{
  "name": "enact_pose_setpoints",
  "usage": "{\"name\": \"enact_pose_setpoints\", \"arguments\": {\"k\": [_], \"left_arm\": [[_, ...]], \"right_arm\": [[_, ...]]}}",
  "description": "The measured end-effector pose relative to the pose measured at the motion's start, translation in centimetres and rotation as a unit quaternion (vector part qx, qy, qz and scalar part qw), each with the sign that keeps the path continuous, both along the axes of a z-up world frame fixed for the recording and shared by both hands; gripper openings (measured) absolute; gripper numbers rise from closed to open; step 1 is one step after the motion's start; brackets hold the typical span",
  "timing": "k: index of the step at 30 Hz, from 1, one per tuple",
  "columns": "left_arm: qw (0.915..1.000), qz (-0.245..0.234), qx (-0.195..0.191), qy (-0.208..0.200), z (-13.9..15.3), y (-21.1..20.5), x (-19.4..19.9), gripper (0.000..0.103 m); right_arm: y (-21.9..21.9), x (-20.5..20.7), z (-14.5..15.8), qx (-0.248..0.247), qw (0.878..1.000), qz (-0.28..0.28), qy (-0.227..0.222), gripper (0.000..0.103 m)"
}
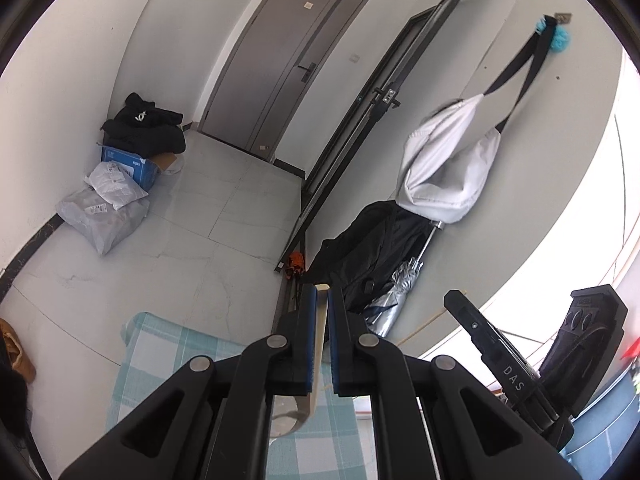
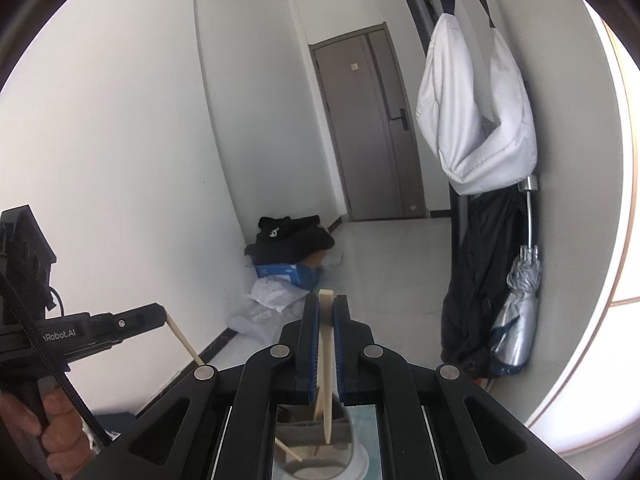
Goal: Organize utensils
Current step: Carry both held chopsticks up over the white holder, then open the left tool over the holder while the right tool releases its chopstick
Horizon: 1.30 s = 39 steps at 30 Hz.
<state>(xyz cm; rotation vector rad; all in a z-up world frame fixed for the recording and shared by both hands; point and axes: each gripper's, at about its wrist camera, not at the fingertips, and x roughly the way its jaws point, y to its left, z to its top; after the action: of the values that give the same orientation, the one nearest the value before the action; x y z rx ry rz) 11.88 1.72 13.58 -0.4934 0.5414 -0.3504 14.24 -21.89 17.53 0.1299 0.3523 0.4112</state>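
Chopsticks: pale slim wooden chopstick (image 2: 326,360) pinched in right claw (image 2: 327,312), above grey cup holder (image 2: 344,452) near. Left claw (image 1: 320,300) clamps pale wooden utensil handle (image 1: 320,336). Lower vert., release w/ tip inside rim.

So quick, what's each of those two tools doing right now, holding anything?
Left tool: closed on a pale utensil handle.
Right tool: closed on a pale chopstick, held above a holder.
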Motion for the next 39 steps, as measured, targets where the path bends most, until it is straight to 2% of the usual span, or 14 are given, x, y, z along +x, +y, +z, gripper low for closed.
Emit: {"name": "enact_pose_setpoints", "arguments": {"k": [5,10,15,18,28,35,39], "left_arm": [[0.9999,0.004,-0.013,0.010,-0.4,1.2,2.2,0.002],[0.9998,0.010,0.000,0.018,-1.0,2.0,3.7,0.002],[0.9996,-0.012,0.007,0.025,-1.5,1.9,4.6,0.002],[0.9992,-0.011,0.038,0.009,-1.6,1.5,4.6,0.002],[0.9964,-0.033,0.079,0.001,-2.2,0.4,5.0,0.002],[0.9931,-0.051,0.104,0.019,-3.8,-0.8,5.1,0.002],[0.9924,-0.065,0.095,0.043,-5.0,-1.0,5.5,0.002]], "right_arm": [[1.2,2.7,-0.1,0.001,1.000,0.010,0.002,0.006],[2.6,4.9,-1.0,0.002,1.000,0.024,0.013,0.006],[3.7,6.3,-2.4,0.002,0.999,0.048,0.024,0.006],[4.4,6.7,-3.4,-0.008,0.998,0.056,0.030,0.006],[6.1,7.0,-6.3,-0.043,0.995,0.071,0.053,0.006],[6.3,6.8,-8.2,-0.046,0.994,0.074,0.070,0.007],[6.4,7.0,-9.3,-0.046,0.992,0.076,0.086,0.007]]}}
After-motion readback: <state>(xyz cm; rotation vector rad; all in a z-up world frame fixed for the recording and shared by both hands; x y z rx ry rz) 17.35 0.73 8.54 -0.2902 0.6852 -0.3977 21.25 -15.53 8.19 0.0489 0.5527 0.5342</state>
